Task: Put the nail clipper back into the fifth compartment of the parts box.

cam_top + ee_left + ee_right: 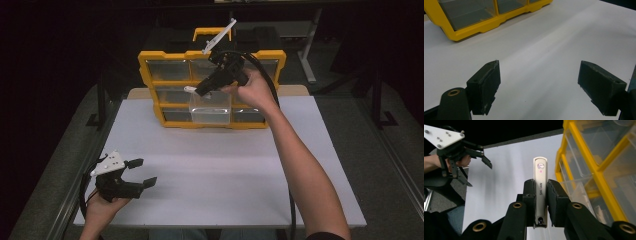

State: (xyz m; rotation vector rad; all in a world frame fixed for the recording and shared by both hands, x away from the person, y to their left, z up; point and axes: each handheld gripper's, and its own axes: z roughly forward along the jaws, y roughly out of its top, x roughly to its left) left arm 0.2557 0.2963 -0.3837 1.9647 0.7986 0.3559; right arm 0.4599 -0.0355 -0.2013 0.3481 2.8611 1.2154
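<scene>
The white table point(215, 165) carries a yellow organizer point(150, 80) with clear drawers, standing upright at the far edge; 1 clear drawer point(210, 112) in its lower middle is pulled partway out toward the person. In the high view the right gripper point(200, 91) hangs in the air in front of the organizer, just above that open drawer, and its jaws are clenched on a slim white nail clipper point(540, 187), whose tip pokes out beyond the pads. In the right gripper view the clipper runs lengthwise between the 2 black pads, gripped near its rear half, with the organizer's bins just beside it. The left gripper point(142, 172) rests low at the near left corner of the table, well apart from the organizer, its jaws released and wide with nothing between them. The step in hand looks like carrying the clipper to or from the open drawer. If it is to be stored, the next move calls for lowering the tip into the drawer's mouth, clear of the yellow frame, before the jaws let go.
</scene>
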